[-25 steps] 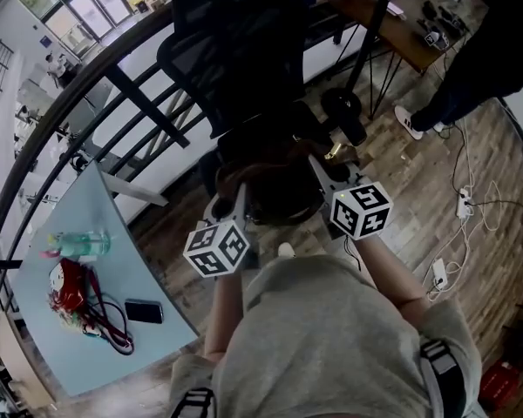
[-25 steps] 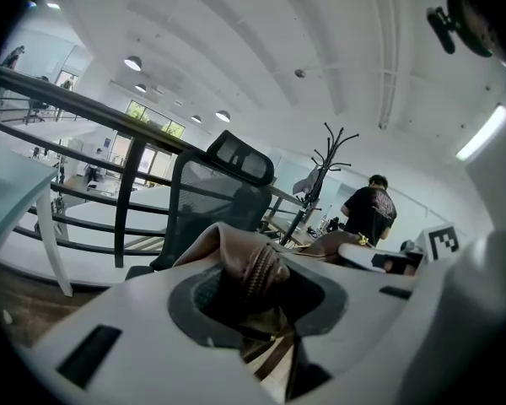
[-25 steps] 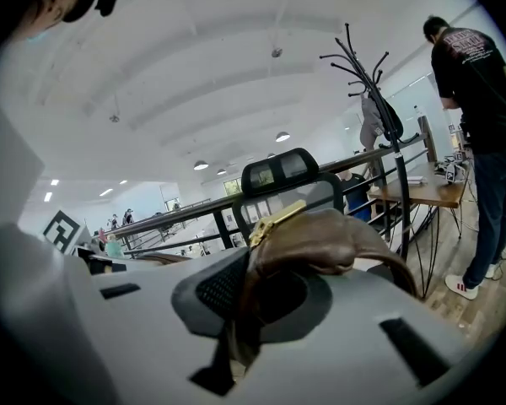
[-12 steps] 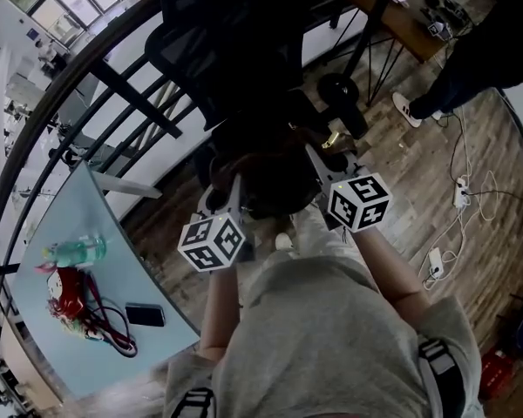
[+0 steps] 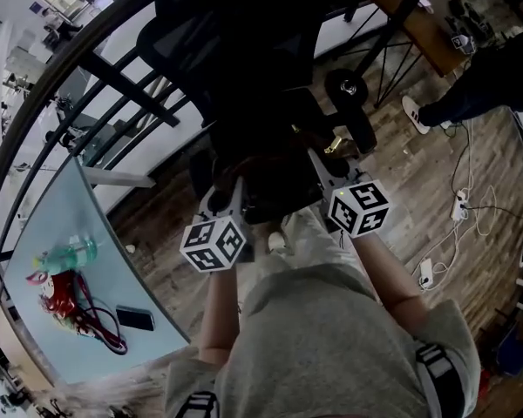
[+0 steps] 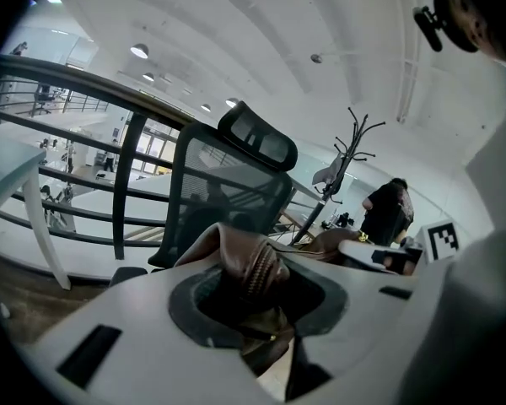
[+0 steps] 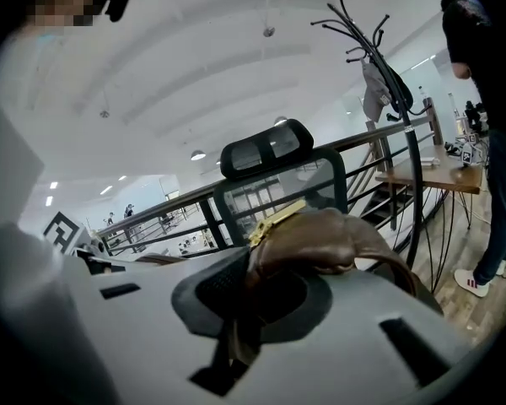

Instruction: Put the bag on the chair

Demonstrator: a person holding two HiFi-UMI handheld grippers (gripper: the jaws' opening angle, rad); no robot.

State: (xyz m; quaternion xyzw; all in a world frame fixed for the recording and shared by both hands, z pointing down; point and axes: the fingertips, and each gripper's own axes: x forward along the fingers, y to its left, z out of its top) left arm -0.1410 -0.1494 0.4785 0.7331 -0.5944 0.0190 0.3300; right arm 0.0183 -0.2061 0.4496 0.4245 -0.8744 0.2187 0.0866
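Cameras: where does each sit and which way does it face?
Head view: on the person's head, facing steeply down at bag and chair; shows torso, forearms, left gripper, right gripper.
Left gripper view: on the left gripper, facing along its jaws, shut on the bag, toward the chair.
Right gripper view: on the right gripper, jaws shut on the bag, facing chair and coat rack.
Shared by all: bag, chair.

No readable text anywhere in your views right now. The left cube (image 5: 213, 244) on your left tool (image 6: 253, 281) and the right cube (image 5: 359, 207) on your right tool (image 7: 261, 289) show only black-and-white square marker patterns, not letters or digits. Over on the surface (image 5: 87, 207), the bottle (image 5: 65, 255) and phone (image 5: 133, 319) are too small to read.
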